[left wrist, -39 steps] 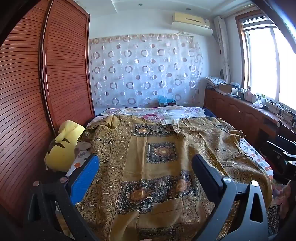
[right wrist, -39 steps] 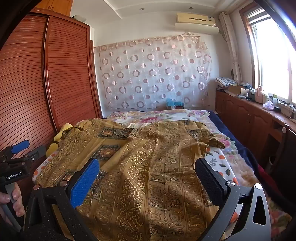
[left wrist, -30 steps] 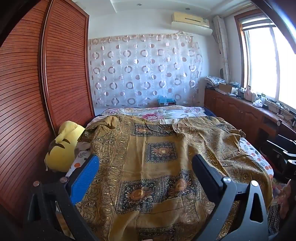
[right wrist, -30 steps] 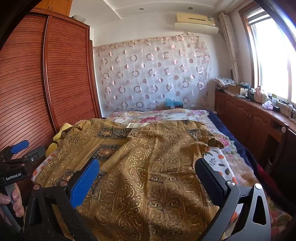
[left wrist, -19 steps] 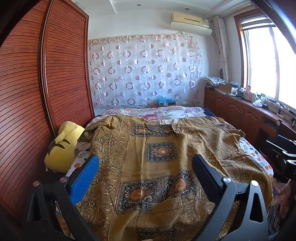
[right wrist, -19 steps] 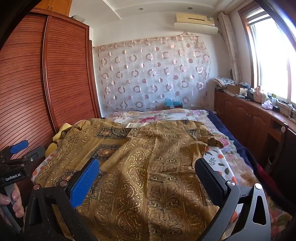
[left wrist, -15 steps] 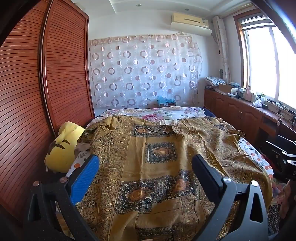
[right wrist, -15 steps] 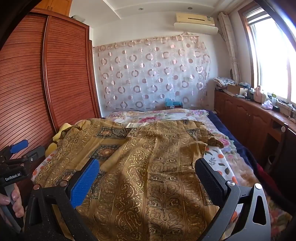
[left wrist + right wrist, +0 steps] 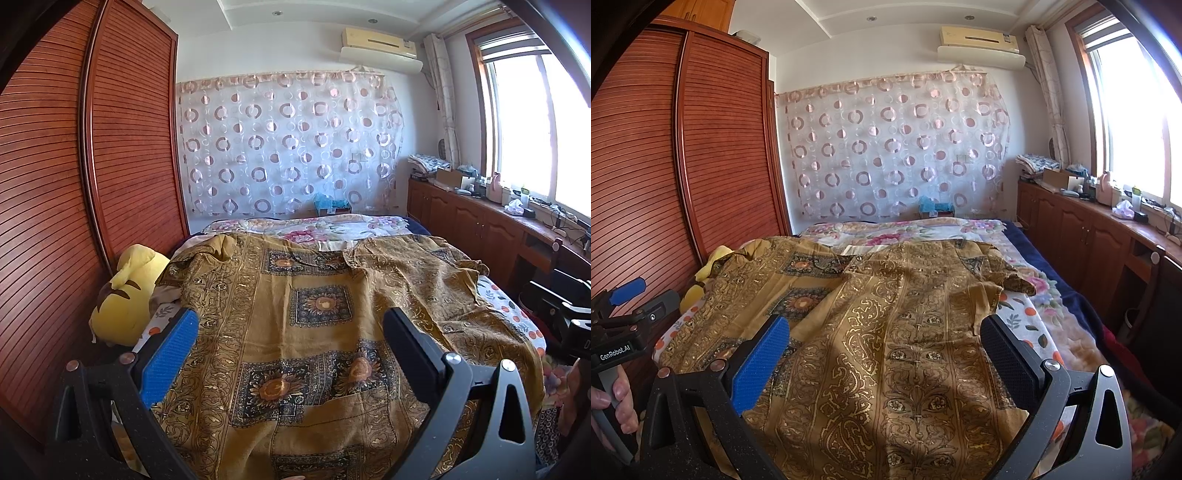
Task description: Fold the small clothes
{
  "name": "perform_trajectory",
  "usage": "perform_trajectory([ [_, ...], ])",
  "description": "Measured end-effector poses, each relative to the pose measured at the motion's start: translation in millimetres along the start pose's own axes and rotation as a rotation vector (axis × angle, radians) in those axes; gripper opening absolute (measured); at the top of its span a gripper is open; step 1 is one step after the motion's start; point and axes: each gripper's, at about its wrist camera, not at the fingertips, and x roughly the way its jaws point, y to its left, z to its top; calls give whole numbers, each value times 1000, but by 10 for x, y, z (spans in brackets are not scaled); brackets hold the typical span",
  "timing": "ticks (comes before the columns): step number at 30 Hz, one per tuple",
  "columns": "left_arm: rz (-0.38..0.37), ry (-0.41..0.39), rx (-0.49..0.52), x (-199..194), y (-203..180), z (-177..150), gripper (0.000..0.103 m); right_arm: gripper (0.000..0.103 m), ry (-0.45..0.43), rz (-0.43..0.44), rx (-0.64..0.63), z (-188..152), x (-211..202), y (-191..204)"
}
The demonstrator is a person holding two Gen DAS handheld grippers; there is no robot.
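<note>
A gold-brown patterned garment [image 9: 317,332] [image 9: 897,332] lies spread over the bed, with dark sunflower squares on its left half and paisley stripes on its right half. My left gripper [image 9: 291,321] hovers open above the garment's near part, nothing between its fingers. My right gripper [image 9: 886,328] is open too, held over the near right half, and is empty. In the right wrist view the left gripper's body [image 9: 620,325] shows at the far left, held by a hand [image 9: 617,402]. A short sleeve [image 9: 1008,277] lies out to the right.
A floral bedsheet [image 9: 317,229] covers the bed. A yellow plush toy [image 9: 125,295] sits at the bed's left edge against the red slatted wardrobe [image 9: 74,184]. Wooden cabinets [image 9: 1082,236] with clutter run along the right under the window. A circle-patterned curtain [image 9: 288,147] hangs behind.
</note>
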Motion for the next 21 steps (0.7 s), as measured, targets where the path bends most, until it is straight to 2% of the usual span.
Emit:
perform_trajectory([
  [21,3,-9,3,-37,-48,45,100,103,-3,2,4,3,7,-7],
])
